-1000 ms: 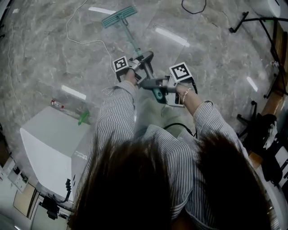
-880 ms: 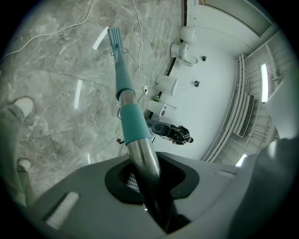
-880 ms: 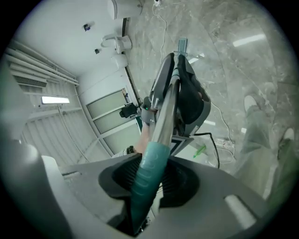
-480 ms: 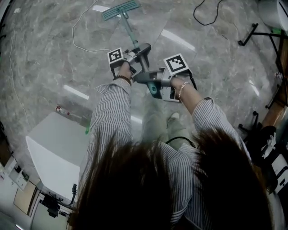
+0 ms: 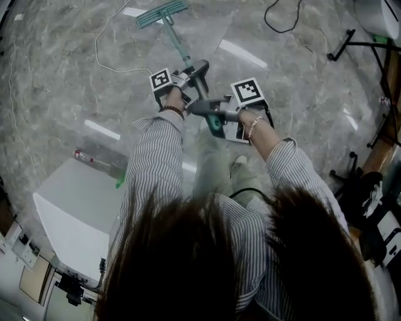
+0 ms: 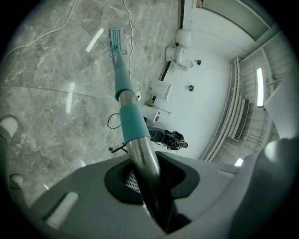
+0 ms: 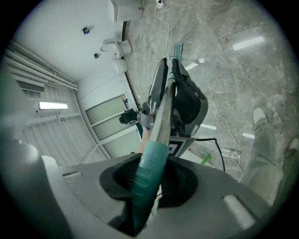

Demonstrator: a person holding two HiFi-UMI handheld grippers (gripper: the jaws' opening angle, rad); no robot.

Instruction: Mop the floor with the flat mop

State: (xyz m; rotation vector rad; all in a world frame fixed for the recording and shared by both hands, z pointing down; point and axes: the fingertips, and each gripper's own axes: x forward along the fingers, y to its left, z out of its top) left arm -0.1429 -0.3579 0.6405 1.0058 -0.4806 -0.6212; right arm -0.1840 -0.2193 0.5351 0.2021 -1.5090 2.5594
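Observation:
The flat mop has a teal head point(image 5: 161, 12) lying on the grey marble floor point(image 5: 56, 69) far ahead of me, and its pole point(image 5: 178, 42) slants back to my hands. My left gripper point(image 5: 195, 75) is shut on the metal part of the pole point(image 6: 140, 154), higher up. My right gripper point(image 5: 212, 113) is shut on the teal grip point(image 7: 148, 179) at the pole's near end. In the left gripper view the mop head point(image 6: 114, 39) sits far down the pole. The right gripper view looks along the pole past the left gripper point(image 7: 187, 100) to the mop head point(image 7: 177, 49).
A white cable point(image 5: 103, 47) snakes over the floor left of the mop, and a black cable point(image 5: 282, 15) lies at the top right. A white box point(image 5: 75, 207) stands at my left with a bottle point(image 5: 84, 155) beside it. Black stand legs point(image 5: 357, 37) are at the right.
Both grippers have pushed the mop forward, away from me, and the head has slid farther out and slightly left. Both grips on the pole are unchanged.

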